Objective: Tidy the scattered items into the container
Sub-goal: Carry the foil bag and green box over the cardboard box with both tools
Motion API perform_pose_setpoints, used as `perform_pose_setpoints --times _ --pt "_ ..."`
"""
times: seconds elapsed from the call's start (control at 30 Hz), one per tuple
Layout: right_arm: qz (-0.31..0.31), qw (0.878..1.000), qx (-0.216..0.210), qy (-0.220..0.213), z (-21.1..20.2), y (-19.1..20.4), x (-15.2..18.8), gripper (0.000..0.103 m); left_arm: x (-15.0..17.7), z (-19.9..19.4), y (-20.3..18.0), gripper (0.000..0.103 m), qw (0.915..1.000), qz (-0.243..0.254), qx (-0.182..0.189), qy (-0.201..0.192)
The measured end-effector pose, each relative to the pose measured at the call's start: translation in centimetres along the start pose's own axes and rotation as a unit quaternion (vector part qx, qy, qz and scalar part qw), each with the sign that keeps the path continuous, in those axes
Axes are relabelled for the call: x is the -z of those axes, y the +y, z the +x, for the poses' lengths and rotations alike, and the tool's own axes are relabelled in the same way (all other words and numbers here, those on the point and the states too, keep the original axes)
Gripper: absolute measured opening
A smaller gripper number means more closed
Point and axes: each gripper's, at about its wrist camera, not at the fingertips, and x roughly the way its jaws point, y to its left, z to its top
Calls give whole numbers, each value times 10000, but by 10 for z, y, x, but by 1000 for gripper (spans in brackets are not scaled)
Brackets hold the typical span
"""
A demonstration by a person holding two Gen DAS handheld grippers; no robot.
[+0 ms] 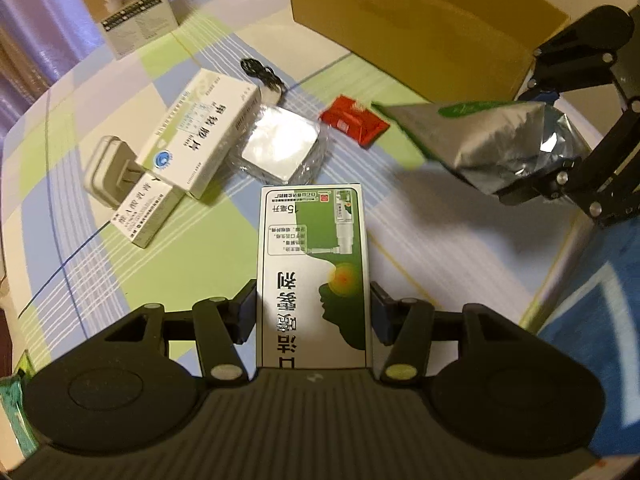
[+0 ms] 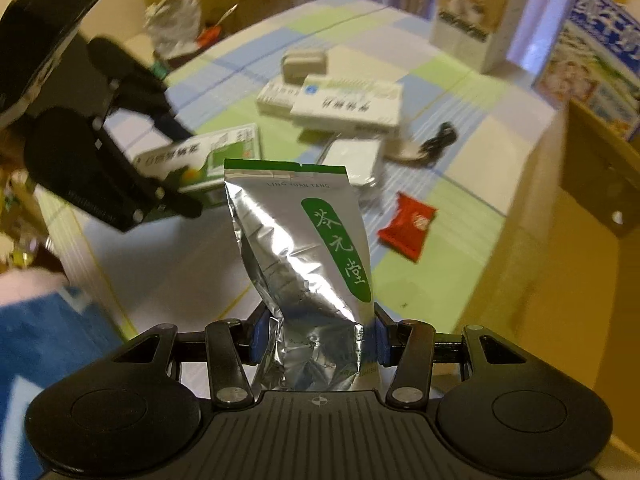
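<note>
My left gripper (image 1: 313,312) is shut on a green and white spray box (image 1: 314,272) and holds it above the table; the box also shows in the right wrist view (image 2: 208,160). My right gripper (image 2: 318,338) is shut on a silver tea pouch (image 2: 308,248) with a green label, seen also in the left wrist view (image 1: 492,140). The cardboard box container (image 1: 408,28) stands at the back right of the table. On the cloth lie a white medicine box (image 1: 200,136), a smaller box (image 1: 146,216), a white charger (image 1: 108,172), a wrapped white square (image 1: 280,148), a red sachet (image 1: 354,120) and a black cable (image 1: 260,74).
A tall white carton (image 1: 128,4) stands at the far left of the table, and a blue printed box (image 2: 596,60) behind the container. The checked tablecloth (image 1: 460,240) ends at a yellow-edged border on the right. A green packet (image 1: 14,412) lies at the left edge.
</note>
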Motion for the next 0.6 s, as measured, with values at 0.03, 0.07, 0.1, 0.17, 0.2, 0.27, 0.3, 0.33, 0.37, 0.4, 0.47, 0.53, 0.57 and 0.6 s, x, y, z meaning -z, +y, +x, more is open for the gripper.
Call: perform_pose_setpoints --times 0.03,0.07,0.1,0.17,0.2,0.27,0.3,0.33,0.37,0.4,0.47,0.53,0.57,0.6 --pt "53 10000 39 -53 -6 -1 0 47 -1 -5 -2 51 10000 -39 -23 -26" --pt "99 9999 82 -108 -13 -1 0 47 -4 -11 -5 51 9999 -81 -37 -55" --pt "145 9997 118 -161 -20 -2 0 47 -6 -15 -8 51 9999 -127 -43 -92" --pt "256 9992 171 -263 -33 -4 0 47 -11 -25 -14 51 9996 -226 -33 -187" --pt "308 9988 202 -309 -40 -5 0 47 -13 -32 -18 51 9993 -275 -24 -241" --pt "411 9979 283 -410 -54 -8 1 47 -20 -42 -26 51 9988 -361 -5 -342" --pt "468 9973 319 -459 -61 -9 2 47 -24 -47 -31 51 9984 -399 7 -401" --pt "526 9967 348 -512 -68 -11 3 47 -27 -51 -36 51 9980 -433 13 -452" --pt "585 9960 377 -567 -74 -13 4 47 -31 -54 -41 51 9976 -462 8 -509" --pt "635 9952 414 -618 -81 -15 5 47 -36 -58 -47 51 9971 -499 1 -576" --pt "726 9933 545 -722 -94 -20 8 47 -45 -64 -60 51 9963 -527 7 -675" --pt "825 9911 675 -800 -104 -26 12 47 -53 -69 -73 51 9957 -551 22 -746" --pt "887 9898 740 -835 -110 -29 14 47 -57 -70 -79 51 9954 -563 32 -774" --pt "946 9885 803 -862 -115 -33 17 47 -61 -72 -85 51 9952 -570 40 -799"
